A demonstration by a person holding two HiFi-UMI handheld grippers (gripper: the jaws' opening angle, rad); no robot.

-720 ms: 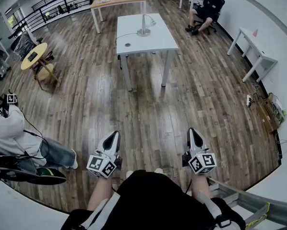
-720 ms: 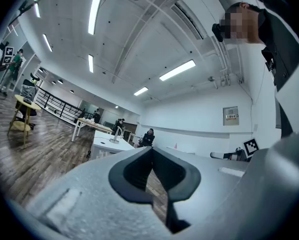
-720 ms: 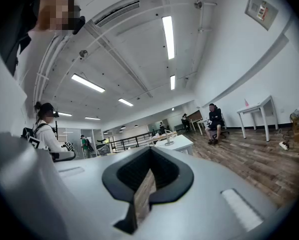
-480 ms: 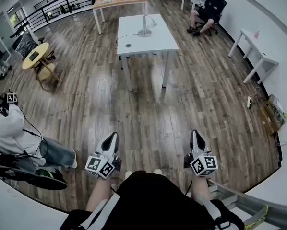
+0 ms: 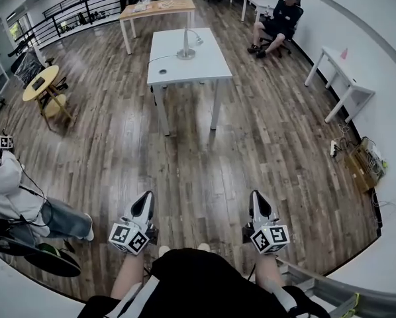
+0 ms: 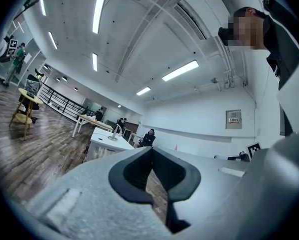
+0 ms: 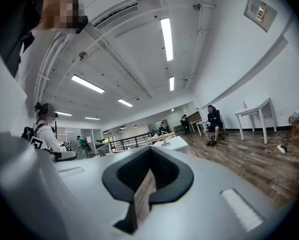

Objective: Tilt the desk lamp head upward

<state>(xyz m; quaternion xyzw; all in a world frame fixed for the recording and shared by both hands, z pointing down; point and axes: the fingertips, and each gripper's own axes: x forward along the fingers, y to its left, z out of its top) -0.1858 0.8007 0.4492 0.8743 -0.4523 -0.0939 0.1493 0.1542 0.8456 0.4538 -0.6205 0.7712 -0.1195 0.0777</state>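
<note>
The desk lamp (image 5: 186, 45), silver with a round base and a bent neck, stands on a white table (image 5: 204, 68) far ahead across the wooden floor. It also shows small in the left gripper view, where the lamp (image 6: 115, 132) stands on the table (image 6: 105, 144), and in the right gripper view as a lamp (image 7: 165, 138). My left gripper (image 5: 145, 199) and right gripper (image 5: 255, 196) are held level near my waist, both shut and empty, far from the lamp. The shut jaws fill the lower part of both views, left gripper (image 6: 152, 156) and right gripper (image 7: 149, 156).
A wooden table (image 5: 157, 6) stands behind the white one. A person sits on a chair (image 5: 276, 22) at the back right. A round yellow table (image 5: 38, 83) is at the left, a white desk (image 5: 337, 68) and boxes (image 5: 362, 161) along the right wall. Another person (image 5: 16, 201) sits at my near left.
The head view has swung a little: the table and lamp sit slightly further left, and both grippers lie lower in the picture. Both stay shut and empty.
</note>
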